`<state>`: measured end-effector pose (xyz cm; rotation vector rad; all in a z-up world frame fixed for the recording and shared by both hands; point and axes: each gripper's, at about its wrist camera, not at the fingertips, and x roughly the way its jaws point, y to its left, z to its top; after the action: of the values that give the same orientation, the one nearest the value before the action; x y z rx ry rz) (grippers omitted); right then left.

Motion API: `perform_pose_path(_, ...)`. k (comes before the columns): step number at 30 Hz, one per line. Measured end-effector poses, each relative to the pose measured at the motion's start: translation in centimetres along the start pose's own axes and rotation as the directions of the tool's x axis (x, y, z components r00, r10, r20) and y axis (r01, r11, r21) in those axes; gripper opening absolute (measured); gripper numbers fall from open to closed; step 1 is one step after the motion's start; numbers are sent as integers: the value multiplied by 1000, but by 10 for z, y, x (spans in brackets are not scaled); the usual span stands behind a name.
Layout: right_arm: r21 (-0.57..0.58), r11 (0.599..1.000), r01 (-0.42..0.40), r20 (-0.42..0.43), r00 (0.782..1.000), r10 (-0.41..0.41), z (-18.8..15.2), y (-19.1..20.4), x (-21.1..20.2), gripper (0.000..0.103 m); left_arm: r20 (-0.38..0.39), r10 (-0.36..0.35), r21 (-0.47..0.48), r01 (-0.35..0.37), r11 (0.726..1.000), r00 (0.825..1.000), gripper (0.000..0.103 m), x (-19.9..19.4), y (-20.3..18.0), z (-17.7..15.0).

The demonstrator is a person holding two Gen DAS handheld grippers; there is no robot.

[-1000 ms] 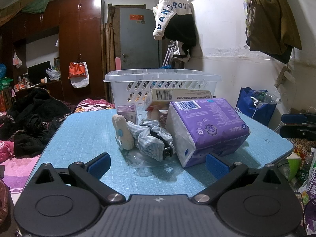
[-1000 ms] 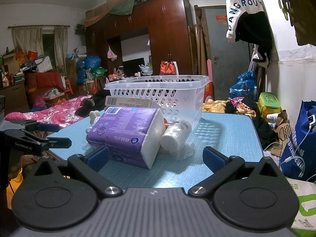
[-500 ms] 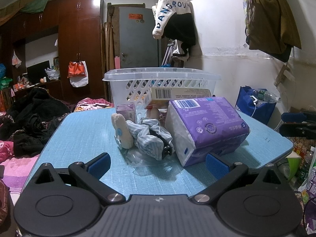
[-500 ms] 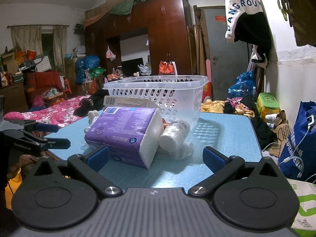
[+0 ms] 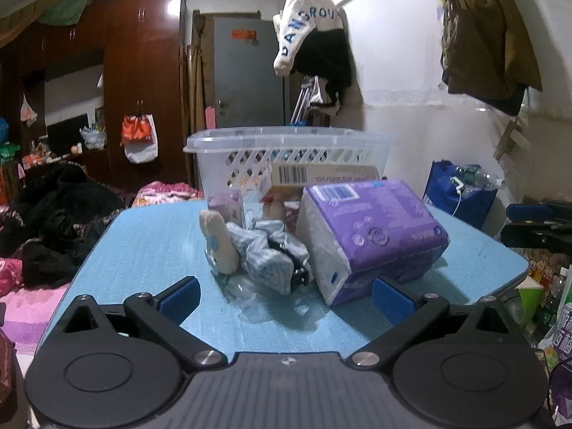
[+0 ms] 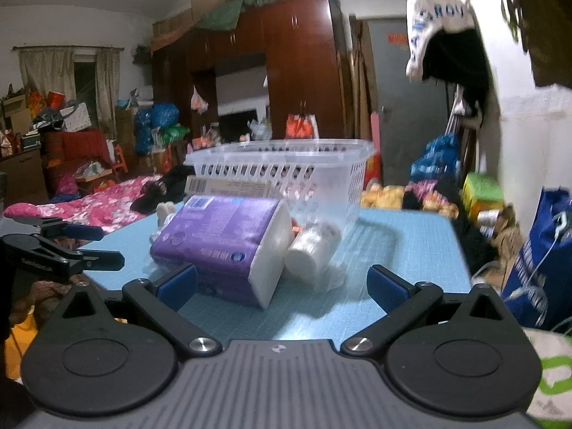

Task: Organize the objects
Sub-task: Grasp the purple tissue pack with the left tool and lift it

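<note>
Your blue fingers (image 5: 178, 296) on the left gripper (image 5: 284, 295) are spread wide with nothing between them, and the right gripper (image 6: 282, 286) is spread just as wide and just as empty. Both hover low at the near edge of the blue table (image 5: 143, 243), facing the same heap from two sides. The biggest item is a purple tissue pack (image 5: 371, 236) with white ends and a barcode on its top face, lying tilted just ahead of both grippers. From your left view, a crumpled striped cloth (image 5: 264, 254) sits beside it, touching a pale oval pad (image 5: 220, 243) that stands on edge, with clear plastic wrap (image 5: 250, 296) spread under them. A flat box with a barcode (image 5: 321, 175) rests on top of the pack, leaning against the white perforated basket (image 5: 286, 150) that stands behind the heap. From your right view, a white bottle (image 6: 311, 246) lies on its side between the pack and the basket wall, wrapped in clear film. Your other gripper shows at the side edge of each view.
</note>
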<state>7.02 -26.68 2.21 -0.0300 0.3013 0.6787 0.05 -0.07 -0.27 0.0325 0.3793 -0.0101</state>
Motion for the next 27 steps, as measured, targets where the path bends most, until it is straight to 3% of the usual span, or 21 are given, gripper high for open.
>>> perform_pose_path(3, -38, 999, 2, 84, 996, 1, -3, 4, -3, 103, 51, 40, 44, -42, 998, 998, 103, -1, -6, 0)
perform_pose_path(6, -40, 999, -19, 85, 996, 22, -5, 8, 0, 103, 60, 90, 85, -95, 992, 994, 103, 5, -11, 2)
perform_pose_path(9, -45, 998, -42, 81, 996, 46, -9, 10, 6, 103, 33, 25, 101, -28, 994, 999, 103, 14, -13, 0)
perform_pose_path(13, -22, 996, -87, 66, 994, 88, -11, 5, 17, 99, 53, -78, 127, 71, 989, 996, 101, 21, -16, -5)
perform_pose_path(18, -17, 994, -110, 12, 994, 110, -15, 1, 37, 73, 125, -109, 175, 86, 981, 986, 92, 26, -22, -8)
perform_pose_path(27, -99, 985, -140, -2, 990, 141, -23, 11, 45, 60, 101, -189, 270, 156, 950, 977, 59, 47, -34, -15)
